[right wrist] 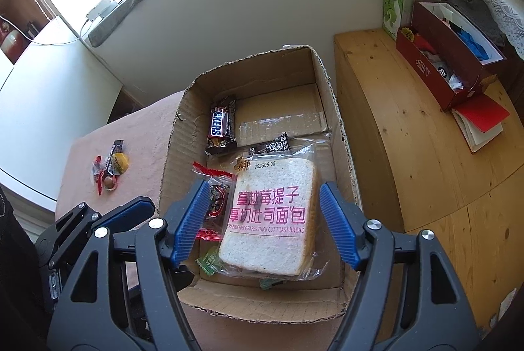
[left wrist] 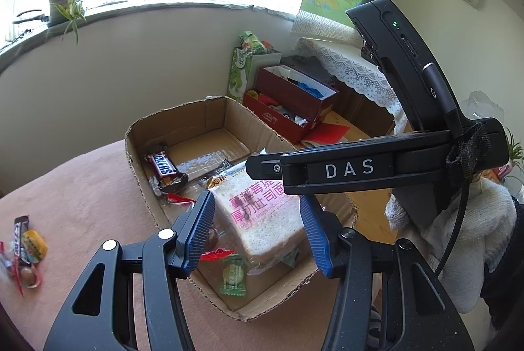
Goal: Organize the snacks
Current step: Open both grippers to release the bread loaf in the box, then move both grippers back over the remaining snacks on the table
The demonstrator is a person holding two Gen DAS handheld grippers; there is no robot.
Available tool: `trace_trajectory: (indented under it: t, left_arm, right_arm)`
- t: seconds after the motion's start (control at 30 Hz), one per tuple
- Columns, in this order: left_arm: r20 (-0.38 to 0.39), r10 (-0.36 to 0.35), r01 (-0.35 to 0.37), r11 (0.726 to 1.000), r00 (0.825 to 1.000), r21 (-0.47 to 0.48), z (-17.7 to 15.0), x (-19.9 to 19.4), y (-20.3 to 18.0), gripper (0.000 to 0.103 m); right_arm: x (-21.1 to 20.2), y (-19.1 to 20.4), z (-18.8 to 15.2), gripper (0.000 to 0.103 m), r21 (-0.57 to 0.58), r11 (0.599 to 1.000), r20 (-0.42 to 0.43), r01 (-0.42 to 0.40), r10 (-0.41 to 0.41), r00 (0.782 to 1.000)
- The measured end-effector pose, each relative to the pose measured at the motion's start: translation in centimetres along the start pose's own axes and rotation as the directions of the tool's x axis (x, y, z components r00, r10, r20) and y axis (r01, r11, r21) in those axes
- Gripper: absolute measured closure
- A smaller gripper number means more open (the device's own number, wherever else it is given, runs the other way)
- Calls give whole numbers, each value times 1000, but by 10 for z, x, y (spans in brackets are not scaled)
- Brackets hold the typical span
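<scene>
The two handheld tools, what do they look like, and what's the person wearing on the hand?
Both tools are black plastic frames with silver pivot bolts and ribbed blue finger pads. The right tool, seen from the left wrist camera, carries white "DAS" lettering, a black cable and a dark device with a green light. The hand holding it wears a white knitted glove.

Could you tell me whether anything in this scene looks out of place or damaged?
A small cluster of loose candies lies outside the cardboard box on the pink tabletop, while the toast bread pack and Snickers bar are already inside. The box's cut rim looks ragged and torn.
</scene>
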State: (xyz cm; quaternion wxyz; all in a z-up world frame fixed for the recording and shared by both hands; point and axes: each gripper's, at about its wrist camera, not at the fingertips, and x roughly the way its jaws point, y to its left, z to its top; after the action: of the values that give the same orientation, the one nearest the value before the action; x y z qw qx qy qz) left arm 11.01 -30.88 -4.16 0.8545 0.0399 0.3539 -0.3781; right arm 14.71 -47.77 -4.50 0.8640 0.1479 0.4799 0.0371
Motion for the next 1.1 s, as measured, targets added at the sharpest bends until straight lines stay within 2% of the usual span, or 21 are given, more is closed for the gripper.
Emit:
trace_trajectory:
  t: [0.33,0.57,0.6,0.67,0.87,1.1]
  left_arm:
    - [37,33,-31,998,999,-52,-18,-38,32,50]
    - [61,93,-85,990,994,-115,-37,-73,75,50]
    - [62,104,-95,987,993,-128,-40,-78,83,50]
    - [62,130,-120,982,990,-149,-48,-89,98,50]
    - [72,247,-222,943,966,-249,-70,-125,150,48]
    - [23,340,-311,884,940,-350,-95,-146,207,41]
  right_arm:
    - [-13,29,-13,30,-30,1000,73,-10,12,997]
    - [-26,76,-29,30,-136,991,158,-10,31,987]
    - [-27,84,-33,29,-155,988,164,-15,41,986]
    - [-28,100,-39,18,-189,982,172,-21,55,984]
    - [-18,146,-60,17,-267,963,164,-36,83,983]
    - [16,186,-90,17,-305,948,96,-94,129,987]
